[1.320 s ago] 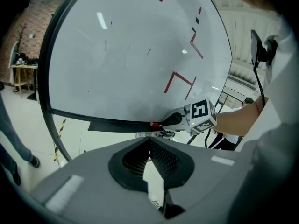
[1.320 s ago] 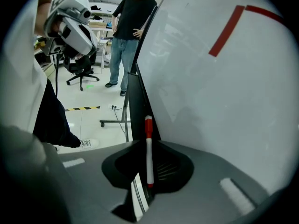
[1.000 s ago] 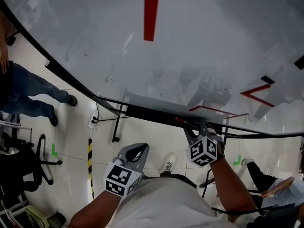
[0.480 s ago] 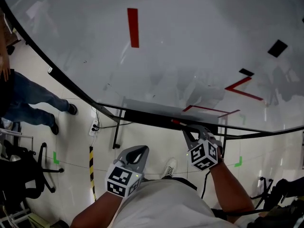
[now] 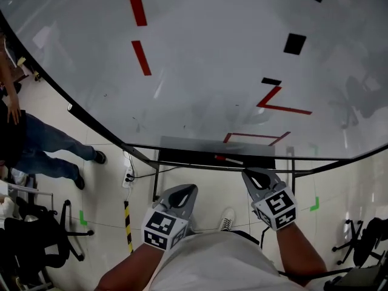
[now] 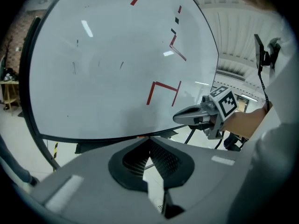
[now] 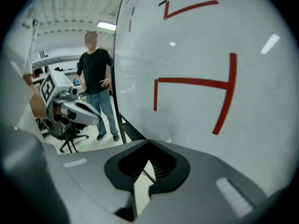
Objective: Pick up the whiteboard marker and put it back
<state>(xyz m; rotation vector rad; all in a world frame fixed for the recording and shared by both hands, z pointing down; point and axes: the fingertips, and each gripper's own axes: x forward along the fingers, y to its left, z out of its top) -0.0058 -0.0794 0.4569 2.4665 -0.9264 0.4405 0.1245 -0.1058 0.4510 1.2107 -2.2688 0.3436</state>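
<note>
The whiteboard marker [image 5: 229, 160], white with a red end, lies on the black tray [image 5: 182, 157] under the whiteboard [image 5: 200, 59]. My right gripper [image 5: 250, 174] is shut and holds nothing; it hangs just below and right of the marker, apart from it. My left gripper [image 5: 188, 189] is also shut and holds nothing, lower and to the left, over the floor. In the left gripper view the shut jaws [image 6: 149, 141] point at the board's lower edge, with the right gripper [image 6: 177, 118] ahead. In the right gripper view the shut jaws [image 7: 148, 144] face the board.
Red lines [image 5: 140, 56] and black squares [image 5: 294, 43] mark the board. The board's stand legs [image 5: 156, 183] reach the tiled floor. A person in jeans [image 5: 42, 147] stands at left, seen also in the right gripper view as a person [image 7: 96, 78]. Office chairs [image 5: 36, 235] and a power strip [image 5: 128, 174] sit nearby.
My right gripper has drawn back down from the tray, leaving the marker lying there. The head view has shifted, showing more of the board. The left gripper has hardly moved.
</note>
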